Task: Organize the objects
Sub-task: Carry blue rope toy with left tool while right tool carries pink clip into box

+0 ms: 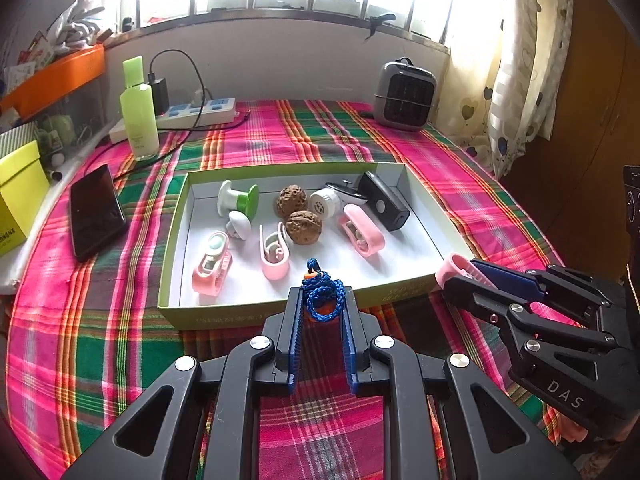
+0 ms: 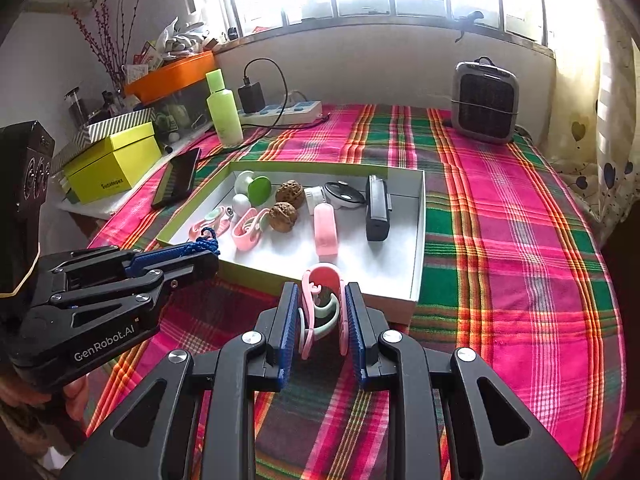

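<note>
We hold the left claw [image 1: 322,300] clenched on a small orange thing wound in blue cord [image 1: 320,296], pinched at its fingertips just short of the near wall of the shallow box [image 1: 208,316] on the plaid-covered desk [image 1: 100,320]. Our right claw [image 2: 322,304] grips a pink clip [image 2: 322,300] between its pads, likewise just before the box's near rim. Ahead of both claws, inside the box, we count three pink clips [image 1: 276,254], two walnuts [image 1: 304,226] and one black case [image 1: 384,202].
</note>
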Demonstrator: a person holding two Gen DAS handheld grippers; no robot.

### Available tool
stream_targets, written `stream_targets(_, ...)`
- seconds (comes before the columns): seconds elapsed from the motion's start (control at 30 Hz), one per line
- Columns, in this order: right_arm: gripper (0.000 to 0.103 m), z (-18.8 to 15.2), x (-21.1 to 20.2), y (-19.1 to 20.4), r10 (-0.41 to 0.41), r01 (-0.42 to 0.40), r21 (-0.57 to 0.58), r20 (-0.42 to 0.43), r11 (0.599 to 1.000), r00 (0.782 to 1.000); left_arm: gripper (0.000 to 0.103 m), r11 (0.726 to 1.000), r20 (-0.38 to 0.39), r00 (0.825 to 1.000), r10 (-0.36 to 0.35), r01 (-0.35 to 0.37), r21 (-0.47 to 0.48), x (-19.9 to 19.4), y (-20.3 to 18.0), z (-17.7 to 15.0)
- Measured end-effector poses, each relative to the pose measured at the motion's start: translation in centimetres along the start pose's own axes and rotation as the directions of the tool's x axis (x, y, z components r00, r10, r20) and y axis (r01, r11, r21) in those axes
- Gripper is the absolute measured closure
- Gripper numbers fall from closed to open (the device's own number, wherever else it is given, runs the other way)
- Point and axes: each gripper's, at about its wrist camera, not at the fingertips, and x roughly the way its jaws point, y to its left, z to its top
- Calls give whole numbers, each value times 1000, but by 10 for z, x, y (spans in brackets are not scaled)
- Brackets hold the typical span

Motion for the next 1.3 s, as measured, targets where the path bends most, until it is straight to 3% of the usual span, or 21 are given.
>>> stream_targets(0.57, 78, 23, 18, -13, -23, 23, 25, 2, 999, 1000, 87, 1000, -8, 1000, 6, -7, -7, 20, 1, 23)
stream_targets(1.3, 78, 33, 63, -30, -37, 42, 57, -79, 998, 996, 87, 1000, -66, 998, 15, -14, 5, 65, -3, 35)
